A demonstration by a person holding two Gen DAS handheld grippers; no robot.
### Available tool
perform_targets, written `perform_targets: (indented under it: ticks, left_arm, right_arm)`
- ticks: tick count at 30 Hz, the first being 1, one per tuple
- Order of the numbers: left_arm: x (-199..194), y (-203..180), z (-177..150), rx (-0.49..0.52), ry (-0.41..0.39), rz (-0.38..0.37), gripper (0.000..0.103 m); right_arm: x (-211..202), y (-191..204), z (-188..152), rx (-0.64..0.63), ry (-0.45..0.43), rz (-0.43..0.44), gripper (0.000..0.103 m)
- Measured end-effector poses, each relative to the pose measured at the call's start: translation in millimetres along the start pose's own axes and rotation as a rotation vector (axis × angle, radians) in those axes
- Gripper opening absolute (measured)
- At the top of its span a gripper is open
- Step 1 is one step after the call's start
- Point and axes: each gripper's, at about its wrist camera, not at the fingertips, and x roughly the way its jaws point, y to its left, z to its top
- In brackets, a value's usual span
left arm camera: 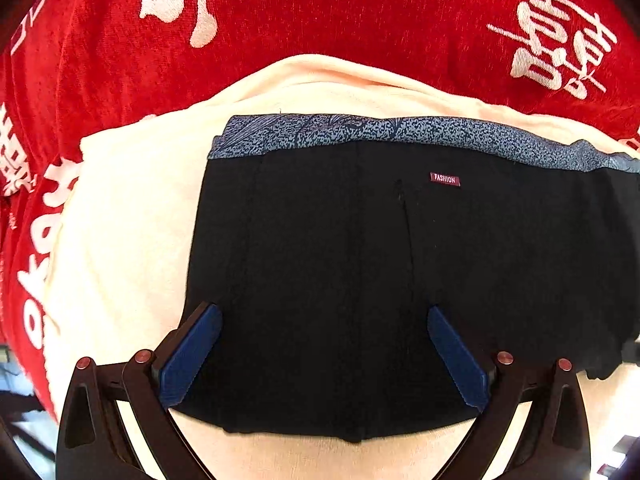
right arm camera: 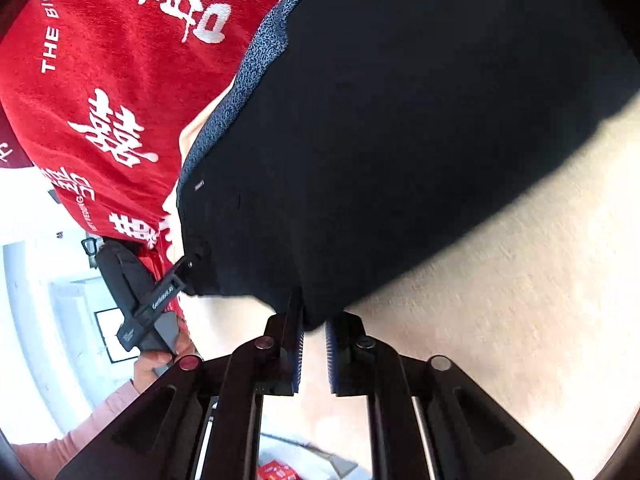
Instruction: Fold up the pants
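Pinching one pants (right arm camera: 400, 140), two grippers

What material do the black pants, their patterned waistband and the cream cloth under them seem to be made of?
Black pants: seemingly a soft, matte knit or cotton-like fabric; no shine, few creases.
Patterned waistband: woven or printed cloth, speckled blue-grey, slightly smoother look; exact fibre unclear.
Cream cloth: matte, faintly fuzzy surface, probably cotton or fleece.
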Motion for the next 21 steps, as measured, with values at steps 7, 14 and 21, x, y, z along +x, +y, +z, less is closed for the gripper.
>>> perform_targets:
  ticks: [7,14,21]
  left_arm:
    - [-39,-75,4,0.002,-0.024,-0.153,0.103]
    - [3,-169,2,0.084,0.018,-0.133,0.103]
    - [-12,-144,52,0.023,-0.028,-0.125,0.103]
  right_arm:
    - [-73,31,15,-0.219,-0.136,-0.231,0.023]
    - [-69,9,64,-0.282,-0.154,-0.401,0.012]
    - [-104,27,100,-0.226,-0.254,-0.360,0.019]
